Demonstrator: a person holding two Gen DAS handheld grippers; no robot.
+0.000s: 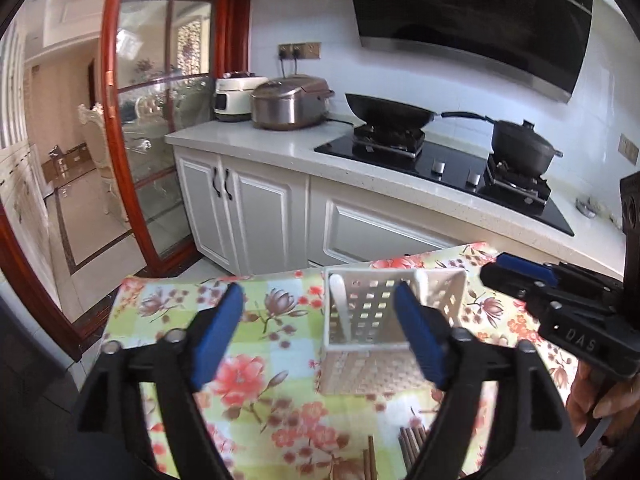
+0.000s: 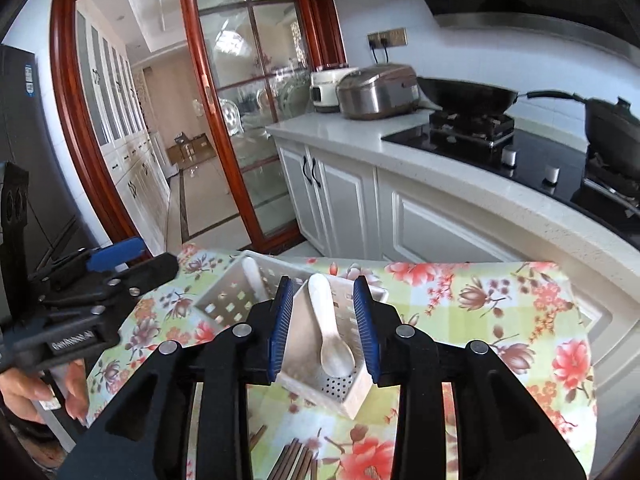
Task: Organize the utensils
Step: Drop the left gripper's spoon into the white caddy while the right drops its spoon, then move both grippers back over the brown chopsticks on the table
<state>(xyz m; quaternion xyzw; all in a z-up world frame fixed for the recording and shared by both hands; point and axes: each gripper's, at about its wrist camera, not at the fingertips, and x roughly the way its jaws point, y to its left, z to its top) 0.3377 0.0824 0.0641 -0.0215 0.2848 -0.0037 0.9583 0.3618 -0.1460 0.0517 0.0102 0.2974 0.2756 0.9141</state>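
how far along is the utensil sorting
Done: two white spoons sit in the holder, one in the near compartment, one in the far. In hand: nothing; the left claw and right claw are both open. Left: brown chopsticks lie on the tablecloth.

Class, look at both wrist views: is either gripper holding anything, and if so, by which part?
Nothing is held. The left gripper and right gripper both have open jaws; the spoon lies free in the white holder.
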